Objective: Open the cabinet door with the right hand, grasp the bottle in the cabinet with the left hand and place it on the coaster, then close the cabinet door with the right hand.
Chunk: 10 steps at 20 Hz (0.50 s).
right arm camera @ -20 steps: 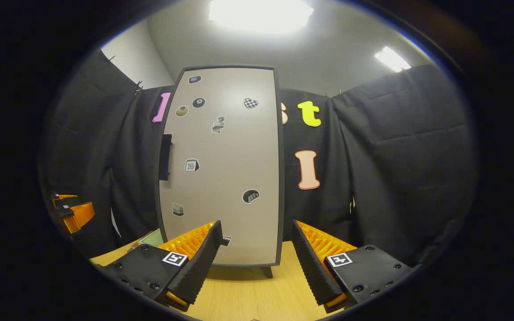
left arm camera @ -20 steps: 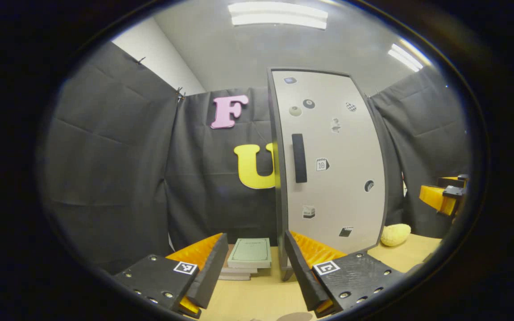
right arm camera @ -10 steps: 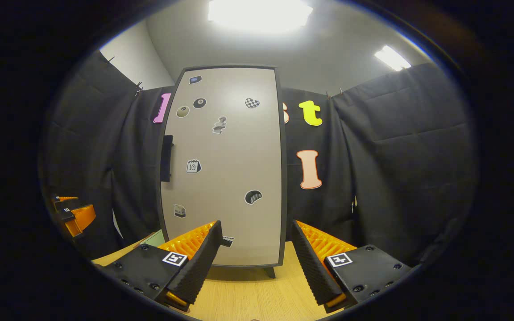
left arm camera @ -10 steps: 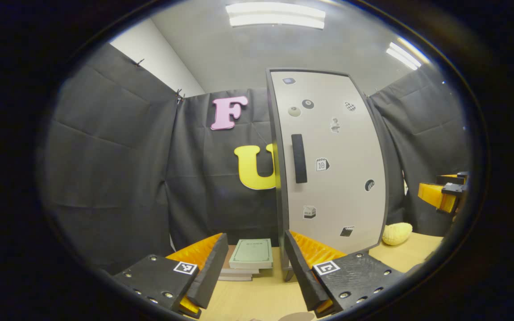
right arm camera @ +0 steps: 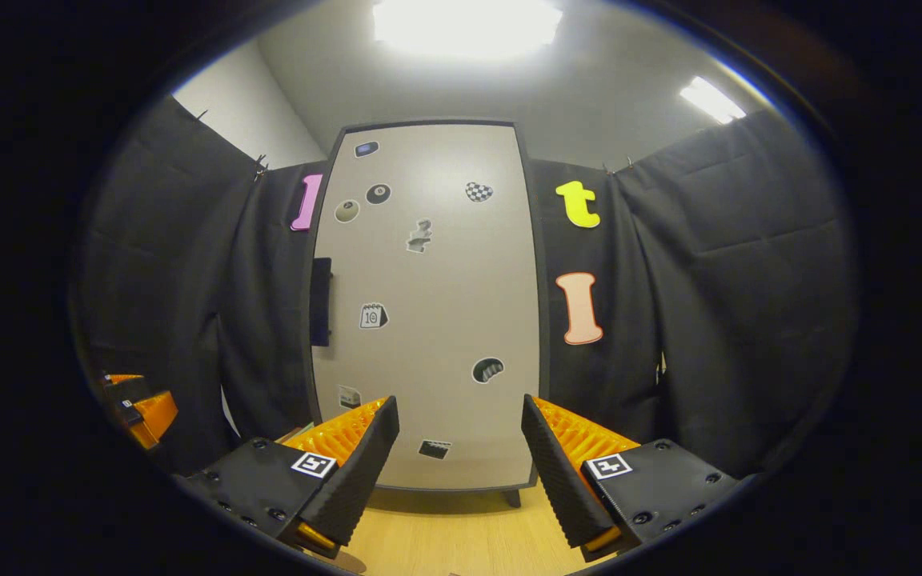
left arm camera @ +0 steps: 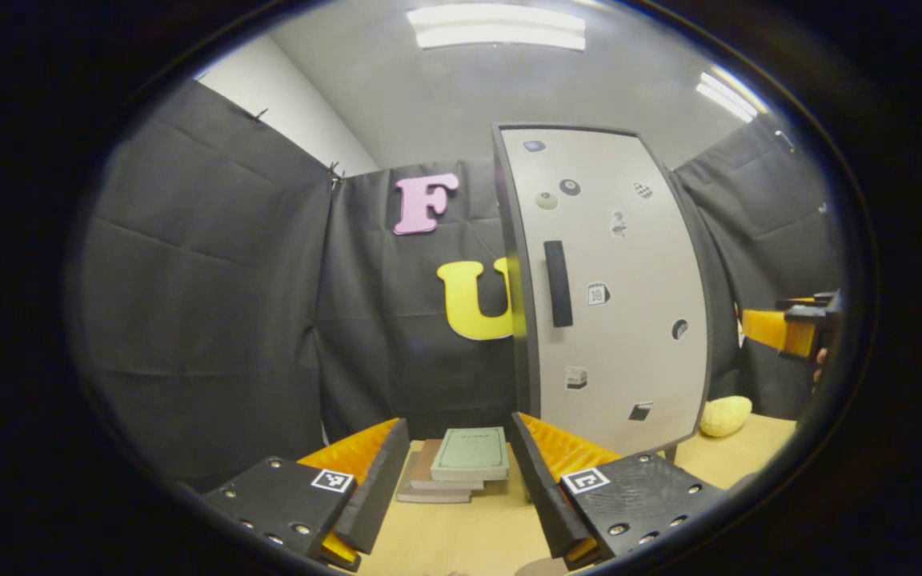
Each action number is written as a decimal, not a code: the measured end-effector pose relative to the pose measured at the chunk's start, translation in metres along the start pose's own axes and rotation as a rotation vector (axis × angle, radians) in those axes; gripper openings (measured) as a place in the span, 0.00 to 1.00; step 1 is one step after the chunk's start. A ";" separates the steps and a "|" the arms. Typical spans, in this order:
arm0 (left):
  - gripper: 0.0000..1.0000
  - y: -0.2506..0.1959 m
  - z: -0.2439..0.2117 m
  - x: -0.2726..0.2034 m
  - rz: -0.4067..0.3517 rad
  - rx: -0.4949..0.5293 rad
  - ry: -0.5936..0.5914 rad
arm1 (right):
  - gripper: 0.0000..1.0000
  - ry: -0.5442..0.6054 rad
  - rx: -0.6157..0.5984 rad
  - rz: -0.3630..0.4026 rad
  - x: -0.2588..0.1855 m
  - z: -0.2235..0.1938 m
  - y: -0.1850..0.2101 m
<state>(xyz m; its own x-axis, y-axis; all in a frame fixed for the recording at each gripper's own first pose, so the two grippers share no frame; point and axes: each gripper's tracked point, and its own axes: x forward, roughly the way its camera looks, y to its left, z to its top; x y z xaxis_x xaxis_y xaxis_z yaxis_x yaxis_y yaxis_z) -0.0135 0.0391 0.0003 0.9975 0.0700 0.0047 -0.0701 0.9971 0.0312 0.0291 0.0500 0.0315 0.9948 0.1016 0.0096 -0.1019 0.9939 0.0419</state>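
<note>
1. Left gripper view: the left hand-held gripper hung low over the wooden tabletop, its two fingers spread apart with nothing between them.
2. Beyond those fingers, a small stack of books with a green-covered one on top lay on the tabletop, just left of the cabinet's base.
3. The cabinet door stood closed, a tall pale panel in a dark frame dotted with small stickers, with a dark vertical handle near its left edge.
4. The bottle was not visible with the door closed.
5. A yellow sponge-like lump sat on the tabletop to the right of the cabinet.
6. At the far right edge, the right hand-held gripper showed, apart from the door.
7. Right gripper view: the right hand-held gripper faced the cabinet door head-on, fingers wide apart and gripping nothing, short of the handle.
8. The left hand-held gripper showed at the left edge.
</note>
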 end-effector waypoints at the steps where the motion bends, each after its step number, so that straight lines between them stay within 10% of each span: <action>1: 0.79 0.007 -0.002 -0.002 0.012 0.003 0.001 | 0.98 0.004 0.005 0.019 0.008 0.005 0.009; 10: 0.78 0.094 -0.016 -0.025 0.157 0.029 0.030 | 0.97 -0.012 0.001 0.175 0.076 0.046 0.106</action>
<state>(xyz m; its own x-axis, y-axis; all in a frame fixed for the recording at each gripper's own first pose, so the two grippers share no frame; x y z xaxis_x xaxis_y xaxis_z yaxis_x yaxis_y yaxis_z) -0.0455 0.1314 -0.0127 0.9739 0.2265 -0.0177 -0.2251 0.9724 0.0609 0.0940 0.1610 0.0822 0.9616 0.2730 0.0282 -0.2740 0.9609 0.0392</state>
